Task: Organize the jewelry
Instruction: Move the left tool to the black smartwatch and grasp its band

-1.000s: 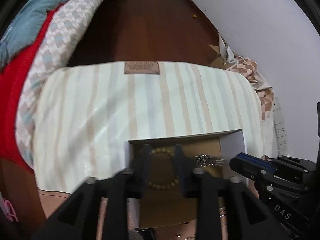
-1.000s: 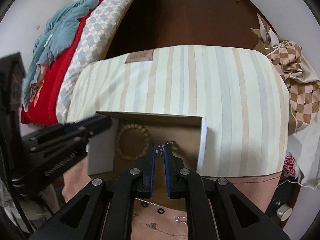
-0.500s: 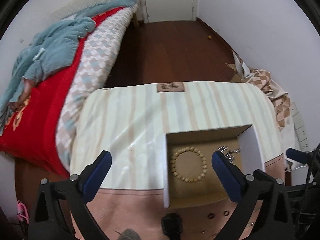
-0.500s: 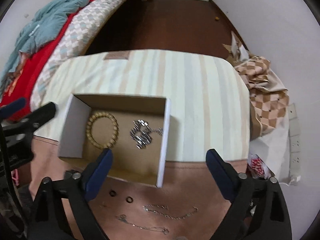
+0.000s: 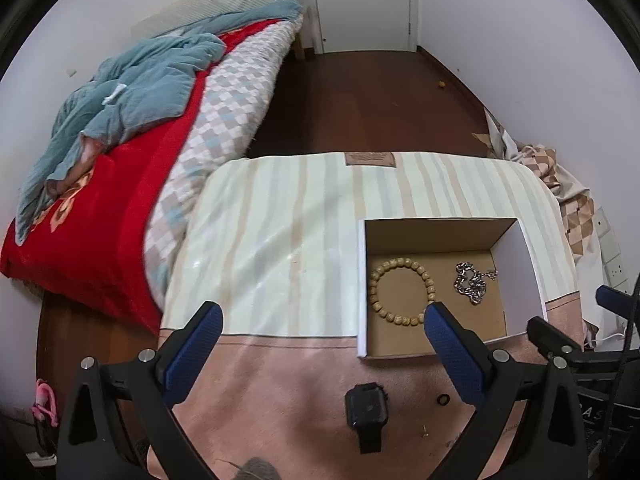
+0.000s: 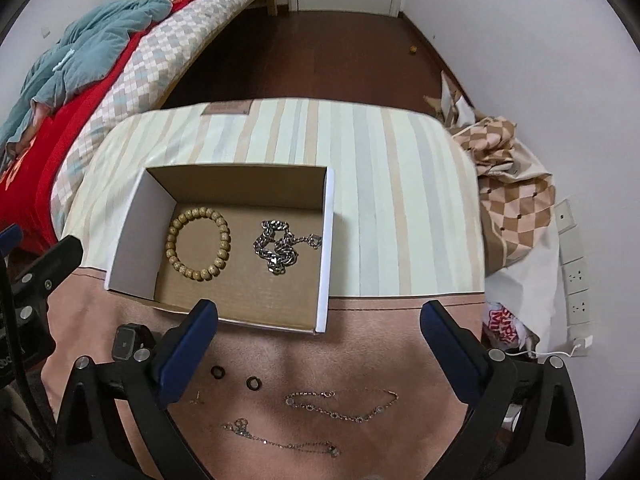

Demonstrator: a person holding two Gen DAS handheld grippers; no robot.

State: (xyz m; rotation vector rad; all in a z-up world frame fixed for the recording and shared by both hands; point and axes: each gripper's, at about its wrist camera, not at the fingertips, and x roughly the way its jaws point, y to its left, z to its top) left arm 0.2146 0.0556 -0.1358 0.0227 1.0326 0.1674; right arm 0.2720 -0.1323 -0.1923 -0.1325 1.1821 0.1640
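An open cardboard box sits on the striped cloth. Inside lie a wooden bead bracelet and a silver chain. In front of the box on the pink cloth lie a black smartwatch, two small black rings, a small stud and two thin chains. My left gripper is open and empty, above the cloth left of the box. My right gripper is open and empty, over the box's near edge.
A bed with red blanket and blue garment lies left. Dark wood floor lies beyond the table. A checkered cloth pile and wall sockets are at the right.
Both grippers opened wide and pulled back up from the box. The right gripper let go of the silver chain, which now lies in the box beside the bead bracelet.
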